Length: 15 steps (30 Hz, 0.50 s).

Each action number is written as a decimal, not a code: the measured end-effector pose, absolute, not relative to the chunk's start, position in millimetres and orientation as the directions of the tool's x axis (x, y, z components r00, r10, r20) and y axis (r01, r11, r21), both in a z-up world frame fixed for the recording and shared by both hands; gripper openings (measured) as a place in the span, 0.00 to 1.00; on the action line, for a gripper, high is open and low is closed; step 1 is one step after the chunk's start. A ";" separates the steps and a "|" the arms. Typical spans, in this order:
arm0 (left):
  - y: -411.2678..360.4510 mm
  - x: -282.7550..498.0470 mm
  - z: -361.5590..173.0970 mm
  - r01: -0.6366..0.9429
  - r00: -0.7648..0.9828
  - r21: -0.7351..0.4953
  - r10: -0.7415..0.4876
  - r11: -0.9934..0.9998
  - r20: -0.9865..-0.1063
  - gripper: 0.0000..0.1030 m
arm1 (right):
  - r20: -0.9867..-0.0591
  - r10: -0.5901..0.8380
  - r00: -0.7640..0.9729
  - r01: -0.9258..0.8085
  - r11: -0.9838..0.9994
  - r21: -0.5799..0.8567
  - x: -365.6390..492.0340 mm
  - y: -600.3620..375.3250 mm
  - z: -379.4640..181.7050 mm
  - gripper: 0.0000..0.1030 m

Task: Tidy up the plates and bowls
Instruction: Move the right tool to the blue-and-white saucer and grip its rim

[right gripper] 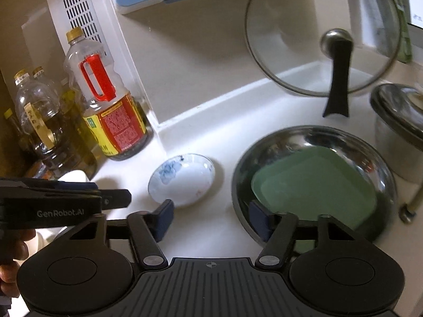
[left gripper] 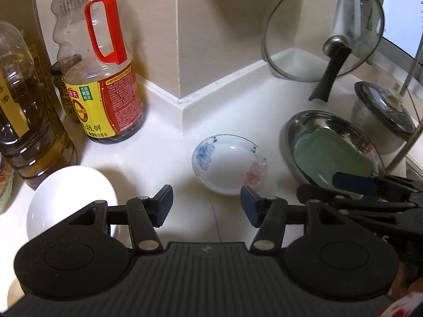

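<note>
From the left wrist, the left gripper (left gripper: 206, 206) hangs with jaws apart and empty; the flowered dish (left gripper: 228, 163) lies on the counter (left gripper: 164, 158) just ahead of them, a white bowl (left gripper: 71, 195) at the left.

From the right wrist, the right gripper (right gripper: 211, 219) is parted, gripping nothing. Its right finger overlaps the rim of the steel plate (right gripper: 314, 185), which holds a green plate (right gripper: 314, 187).

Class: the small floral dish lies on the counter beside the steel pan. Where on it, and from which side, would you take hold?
Probably the floral dish by its near rim, one finger inside, one under. It is shallow and wide, and that edge faces the open left tool; the steel pan crowds its right.
</note>
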<state>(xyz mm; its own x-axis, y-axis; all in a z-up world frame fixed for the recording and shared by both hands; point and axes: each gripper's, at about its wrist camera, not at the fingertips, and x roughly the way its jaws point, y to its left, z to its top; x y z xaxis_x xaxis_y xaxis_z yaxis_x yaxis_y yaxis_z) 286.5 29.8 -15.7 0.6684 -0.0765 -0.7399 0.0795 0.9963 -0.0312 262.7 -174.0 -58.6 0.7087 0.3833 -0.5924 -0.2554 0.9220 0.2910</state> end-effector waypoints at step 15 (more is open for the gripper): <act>40.3 348.3 -41.3 0.087 0.598 -0.043 -0.086 0.995 -0.796 0.33 | -0.630 0.383 0.676 -0.240 0.922 0.303 325.8 -147.4 -85.7 0.31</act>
